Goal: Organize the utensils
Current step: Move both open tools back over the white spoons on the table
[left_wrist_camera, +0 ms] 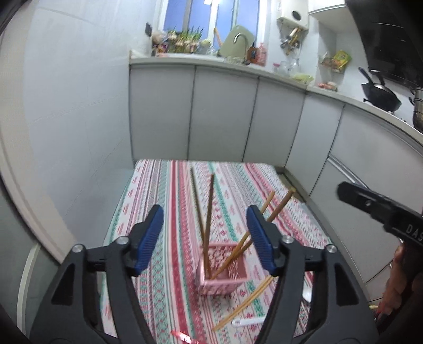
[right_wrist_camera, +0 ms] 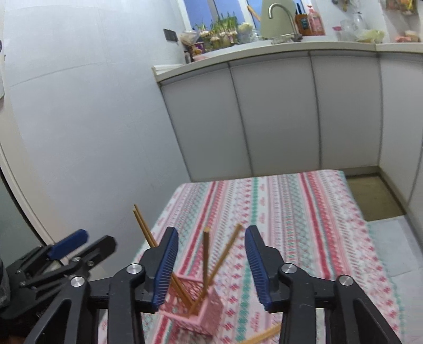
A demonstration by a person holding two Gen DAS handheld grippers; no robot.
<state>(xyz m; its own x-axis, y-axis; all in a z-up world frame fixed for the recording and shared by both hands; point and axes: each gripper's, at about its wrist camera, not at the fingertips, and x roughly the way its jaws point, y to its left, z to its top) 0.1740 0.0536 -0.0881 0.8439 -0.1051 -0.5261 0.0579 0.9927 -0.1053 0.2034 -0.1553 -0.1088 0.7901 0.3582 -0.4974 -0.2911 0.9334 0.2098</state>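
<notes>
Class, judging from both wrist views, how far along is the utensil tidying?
Done: four chopsticks stand in the pink basket. In hand: nothing; the left gripper and right gripper are open and empty. Left: two chopsticks and a white utensil lying on the striped tablecloth.

Home kitchen — tap (right_wrist_camera: 283,18) over sink, grey cabinets (left_wrist_camera: 224,116), wok (left_wrist_camera: 380,96) on stove, cloth-covered table (right_wrist_camera: 304,211)
</notes>
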